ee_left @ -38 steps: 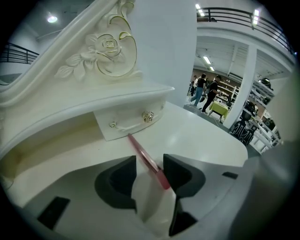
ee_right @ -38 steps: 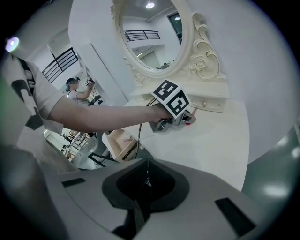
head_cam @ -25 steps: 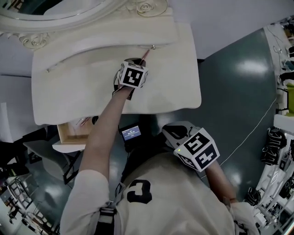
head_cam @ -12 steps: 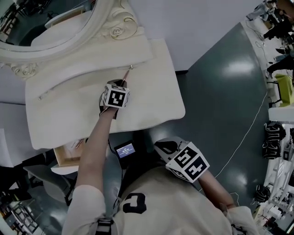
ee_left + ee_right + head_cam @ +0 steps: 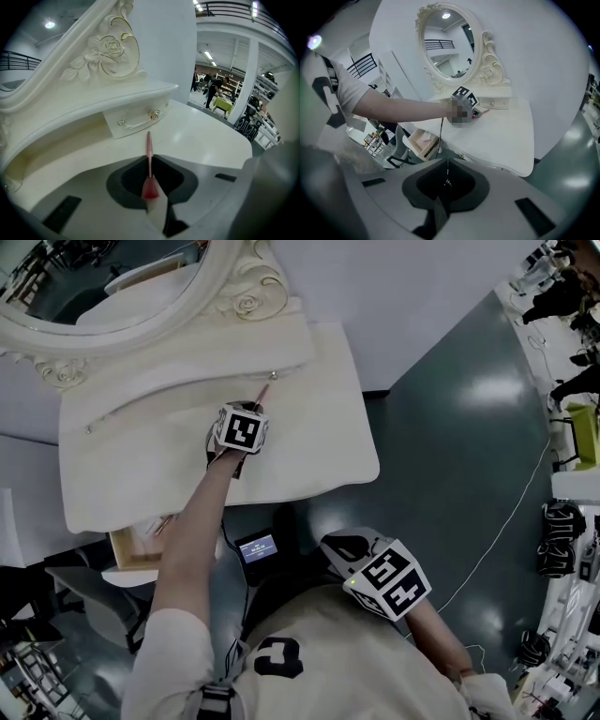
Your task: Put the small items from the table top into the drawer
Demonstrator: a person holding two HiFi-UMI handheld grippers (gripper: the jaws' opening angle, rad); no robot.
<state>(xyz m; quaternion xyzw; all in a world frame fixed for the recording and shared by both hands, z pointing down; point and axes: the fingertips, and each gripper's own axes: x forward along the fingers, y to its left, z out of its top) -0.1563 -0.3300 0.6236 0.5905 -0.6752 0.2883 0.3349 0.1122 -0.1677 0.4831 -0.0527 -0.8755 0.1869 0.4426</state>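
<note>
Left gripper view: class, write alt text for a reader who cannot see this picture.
The left tongs grip a slim pink stick that points toward a small closed drawer. The drawer sits beneath a carved white mirror frame at the back of a white dressing table.

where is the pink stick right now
The pink stick is clamped in the left tongs, centre of the left gripper view, over the dressing table, its tip pointing at the small closed drawer below the mirror frame.
</note>
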